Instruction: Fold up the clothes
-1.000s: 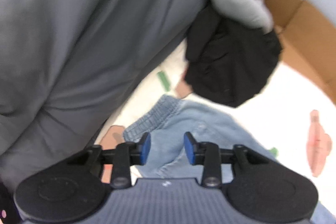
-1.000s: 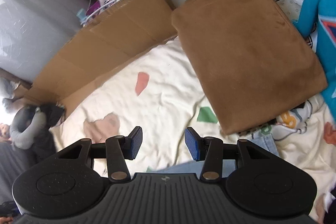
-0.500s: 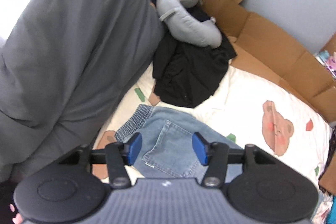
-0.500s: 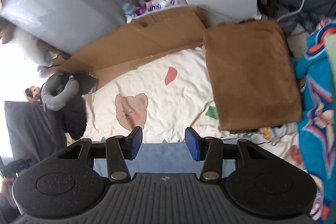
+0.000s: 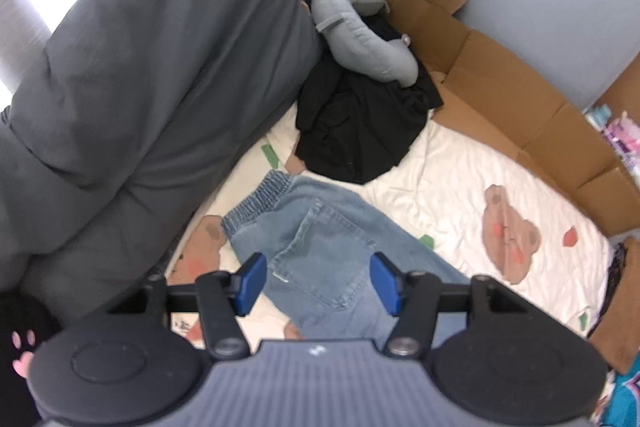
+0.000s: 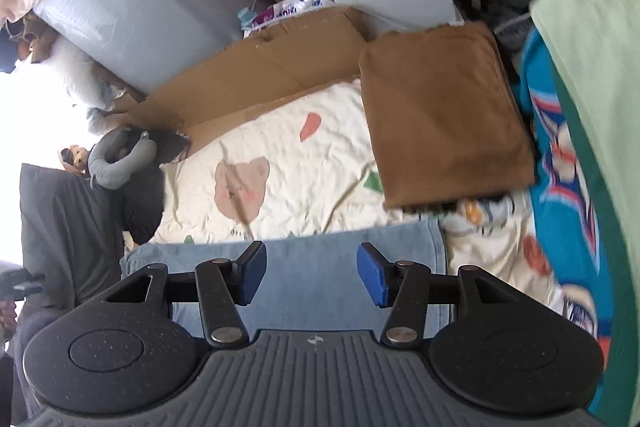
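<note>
1. On the bed [image 5: 452, 187], the jeans [image 5: 320, 251] lie flat across the bear-print sheet, waistband toward the grey duvet [image 5: 140, 67]; in the right view the same jeans [image 6: 320, 267] end in a straight edge near the brown cloth [image 6: 440, 115].
2. Your left tongs [image 5: 318, 283] hang over the back pocket, jaws wide apart, holding nothing.
3. Your right tongs [image 6: 312, 273] hover over the other end, also well open and empty.
4. Judge the denim as soft but weighty: it should drape and sag from any single pinch, yet it is thick enough to keep a crease. It is not slippery and not fragile.
5. Good places to take hold would be the elastic waistband [image 5: 260, 195] (bunched, so it gives the pads something to bite) and the far straight edge or a side seam. A flat mid-panel offers little to pinch.
6. Whether the jeans are already doubled lengthwise I cannot tell; the flat lie fits either laid out for folding or part-folded.
7. Containers: the cardboard [image 5: 500, 87] along the bed's edge looks like opened flaps, and what it holds cannot be seen.
</note>
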{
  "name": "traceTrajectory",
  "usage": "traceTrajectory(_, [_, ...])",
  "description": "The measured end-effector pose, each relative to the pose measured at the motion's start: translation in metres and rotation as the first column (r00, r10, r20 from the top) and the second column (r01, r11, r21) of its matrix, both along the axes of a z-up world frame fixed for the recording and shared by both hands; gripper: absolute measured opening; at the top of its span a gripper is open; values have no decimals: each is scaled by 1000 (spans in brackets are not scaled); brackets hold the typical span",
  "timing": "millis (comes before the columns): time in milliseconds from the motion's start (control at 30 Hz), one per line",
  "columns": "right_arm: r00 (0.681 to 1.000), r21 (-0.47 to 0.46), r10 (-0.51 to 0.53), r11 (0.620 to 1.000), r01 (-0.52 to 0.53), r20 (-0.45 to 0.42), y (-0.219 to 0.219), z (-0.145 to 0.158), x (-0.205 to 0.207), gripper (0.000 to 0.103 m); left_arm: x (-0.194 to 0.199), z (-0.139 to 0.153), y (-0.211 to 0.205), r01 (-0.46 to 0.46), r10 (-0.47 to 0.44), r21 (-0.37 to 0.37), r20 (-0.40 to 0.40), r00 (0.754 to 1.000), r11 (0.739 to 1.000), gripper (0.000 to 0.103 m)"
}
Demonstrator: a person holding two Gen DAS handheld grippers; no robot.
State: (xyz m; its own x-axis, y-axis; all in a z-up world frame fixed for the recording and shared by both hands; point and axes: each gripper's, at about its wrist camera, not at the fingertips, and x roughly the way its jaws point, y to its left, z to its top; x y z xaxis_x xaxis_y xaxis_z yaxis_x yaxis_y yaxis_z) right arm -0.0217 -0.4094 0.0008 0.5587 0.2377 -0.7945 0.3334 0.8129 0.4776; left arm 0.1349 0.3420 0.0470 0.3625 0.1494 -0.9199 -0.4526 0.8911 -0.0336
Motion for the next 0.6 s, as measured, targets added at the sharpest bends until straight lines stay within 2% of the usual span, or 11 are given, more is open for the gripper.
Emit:
traceTrajectory(67, [1000, -10, -23, 1000, 23, 11, 4, -9, -20, 65, -6, 6, -6, 16, -17, 10, 16, 1000, 1000, 62])
traceTrajectory(233, [997, -35, -73, 997, 74, 32, 6, -34, -50, 82, -16, 18, -27, 69, -70, 24, 49, 996, 997, 77])
traceTrajectory(300, [995, -44, -93, 995, 94, 40, 7, -44, -61, 84, -18, 20, -37, 86, -88, 37, 55, 995, 996, 85])
traceTrajectory(467, [989, -52, -128, 990, 131, 71, 10, -74, -87, 84, -15, 15, -63, 116, -122, 116, 46, 992, 986, 88])
traceTrajectory(600, [982, -39, -161, 985, 165, 96, 14, -101, -106, 84, -12, 6, -71, 97, -102, 109, 38, 994, 989, 92])
